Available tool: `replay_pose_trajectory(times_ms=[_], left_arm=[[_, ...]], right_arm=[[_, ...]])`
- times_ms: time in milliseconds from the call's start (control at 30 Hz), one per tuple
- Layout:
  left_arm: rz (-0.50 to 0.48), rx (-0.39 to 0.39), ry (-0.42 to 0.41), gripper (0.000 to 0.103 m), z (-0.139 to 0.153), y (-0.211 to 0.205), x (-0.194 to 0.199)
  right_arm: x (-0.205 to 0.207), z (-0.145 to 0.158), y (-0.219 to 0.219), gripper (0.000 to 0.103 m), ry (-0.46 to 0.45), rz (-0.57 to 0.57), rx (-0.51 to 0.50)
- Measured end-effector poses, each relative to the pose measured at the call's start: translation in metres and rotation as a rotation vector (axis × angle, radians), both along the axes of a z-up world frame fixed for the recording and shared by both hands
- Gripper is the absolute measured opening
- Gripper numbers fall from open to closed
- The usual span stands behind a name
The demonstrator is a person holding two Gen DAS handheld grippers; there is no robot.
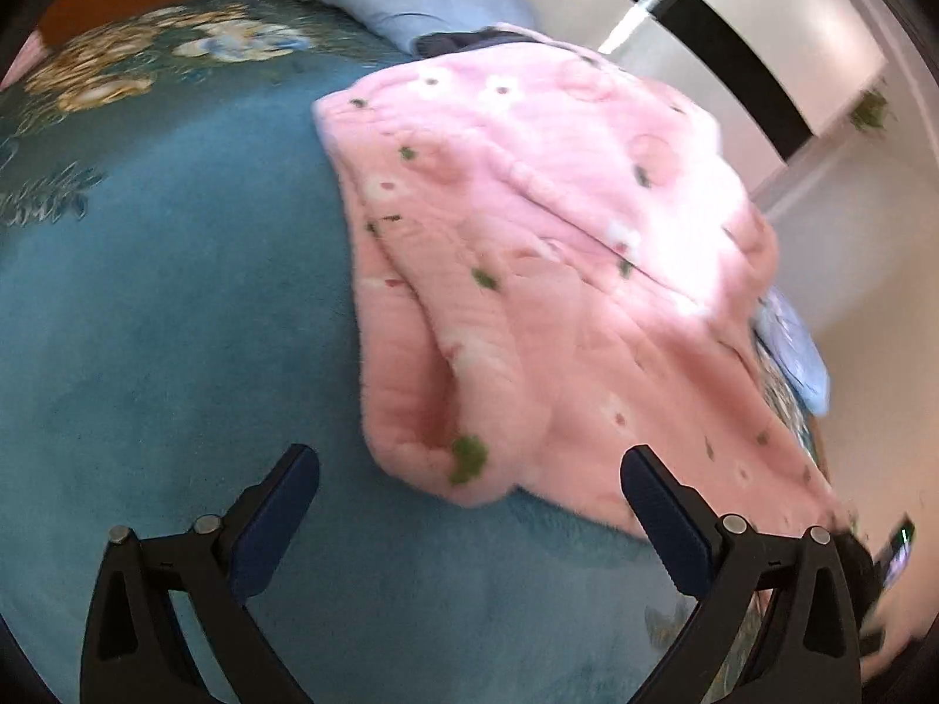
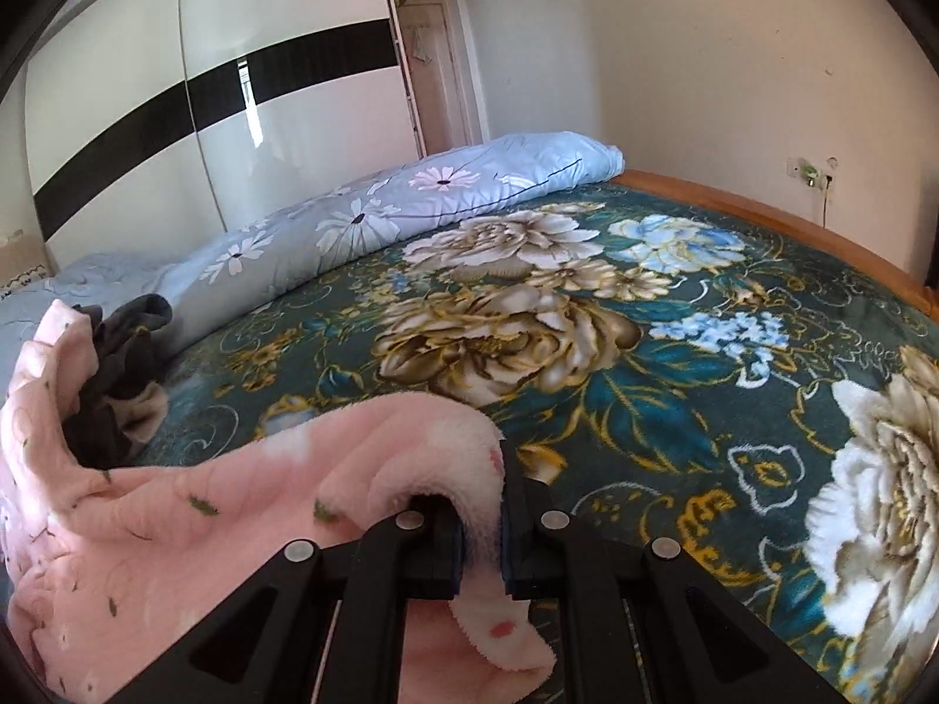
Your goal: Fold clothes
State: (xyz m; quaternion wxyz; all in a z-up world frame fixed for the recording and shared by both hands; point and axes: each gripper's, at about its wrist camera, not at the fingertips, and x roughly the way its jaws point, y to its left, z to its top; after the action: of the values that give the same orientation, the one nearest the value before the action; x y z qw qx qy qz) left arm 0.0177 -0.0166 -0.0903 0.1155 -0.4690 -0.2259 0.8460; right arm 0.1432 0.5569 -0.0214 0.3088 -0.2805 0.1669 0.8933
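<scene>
While one edge is already pinched, the step in hand looks like spreading or drawing out the garment for a fold.

Garment: the pink fleece garment (image 1: 546,270) with small green and white motifs lies rumpled on the bed (image 1: 147,322), toward the side bordered by the rolled pale blue quilt (image 2: 375,211) and well away from the wooden bed edge (image 2: 792,234).

Right tool: the right tool (image 2: 480,519) is nearly closed, its pads clamped on a thick edge of the pink fabric, which curls over and hangs between the fingers.

Left tool: the left tool (image 1: 469,504) stands wide with nothing between its fingers; a rounded, hem-like end of the garment lies just ahead of them, apart from the pads.

Other cloth: a dark garment (image 2: 117,364) sits bunched beside the pink one, near the quilt.

Next move: likely, the left tool needs to descend onto that near end and close on it, so both tools can pull the fabric flat; the fleece is thick, so a deep bite seems wise.
</scene>
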Motion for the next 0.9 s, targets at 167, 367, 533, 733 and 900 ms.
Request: replay_pose_trajectory(times_ms=[167, 367, 533, 733, 900], left_arm=[[0.094, 0.072, -0.069, 0.047, -0.011, -0.009, -0.01], [0.161, 0.07, -0.022, 0.018, 0.002, -0.031, -0.003], [0.273, 0.112, 0.036, 0.016, 0.026, -0.085, 0.008], [0.418, 0.153, 0.06, 0.015, 0.028, -0.156, 0.032], [0.509, 0.159, 0.032, 0.015, 0.007, -0.198, 0.04]], right_arm=[[-0.005, -0.003, -0.007, 0.012, -0.026, 0.017, 0.024], [-0.006, -0.006, -0.011, 0.013, -0.041, 0.024, 0.034], [-0.003, -0.004, -0.015, 0.013, -0.025, 0.039, 0.037], [-0.008, 0.005, -0.047, 0.013, -0.003, 0.152, 0.097], [-0.013, 0.02, -0.095, 0.012, 0.028, 0.286, 0.226]])
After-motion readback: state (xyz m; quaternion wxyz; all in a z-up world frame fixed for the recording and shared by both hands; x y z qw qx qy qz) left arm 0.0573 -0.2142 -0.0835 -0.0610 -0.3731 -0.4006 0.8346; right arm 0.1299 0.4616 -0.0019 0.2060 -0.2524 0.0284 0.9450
